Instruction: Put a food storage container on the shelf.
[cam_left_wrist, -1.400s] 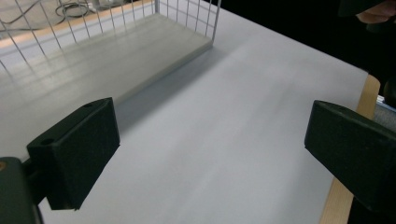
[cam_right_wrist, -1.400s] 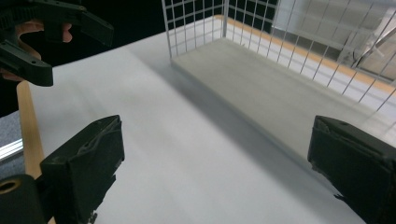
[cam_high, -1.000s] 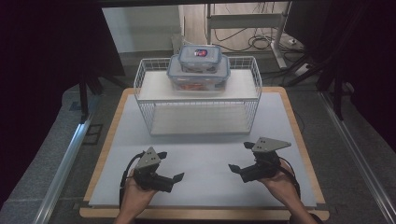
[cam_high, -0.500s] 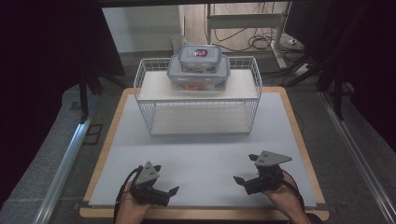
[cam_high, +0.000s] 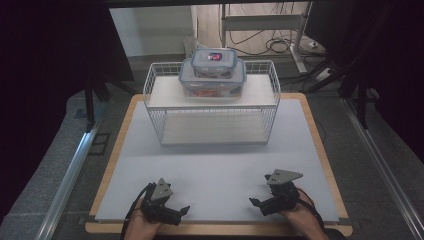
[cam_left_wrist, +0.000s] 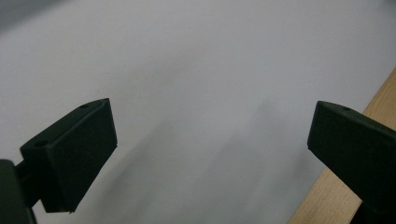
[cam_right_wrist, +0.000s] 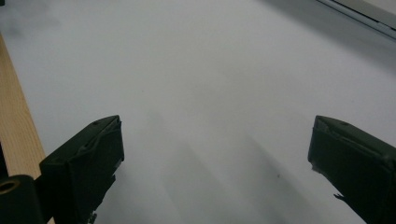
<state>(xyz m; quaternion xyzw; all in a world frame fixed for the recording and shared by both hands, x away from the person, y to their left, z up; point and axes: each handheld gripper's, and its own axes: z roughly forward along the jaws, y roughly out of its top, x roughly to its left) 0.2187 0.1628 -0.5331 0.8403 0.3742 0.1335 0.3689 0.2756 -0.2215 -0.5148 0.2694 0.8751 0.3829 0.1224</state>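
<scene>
The two stacked clear plastic lidded containers (cam_high: 212, 75) are set on the top shelf of the white wire rack (cam_high: 212, 117) at the far middle of the white counter (cam_high: 215, 170), their long axis running across. Straight ahead and well apart from both, the left gripper (cam_high: 181, 210) and right gripper (cam_high: 255, 202) are held at the near edge with fingers spread wide and empty, neither judged clearly nearer.

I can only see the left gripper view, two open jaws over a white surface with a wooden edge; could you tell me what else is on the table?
Observer: A white wire rack stands at the far side of the table.
Operator: Thank you. Is anything on it?
Observer: Yes, a large clear container sits on its top shelf, with a smaller container stacked on its lid.
Operator: And where is the right gripper, please?
Observer: The right gripper is close to the table's near edge, open and empty, its jaws turned toward the left gripper.
</scene>
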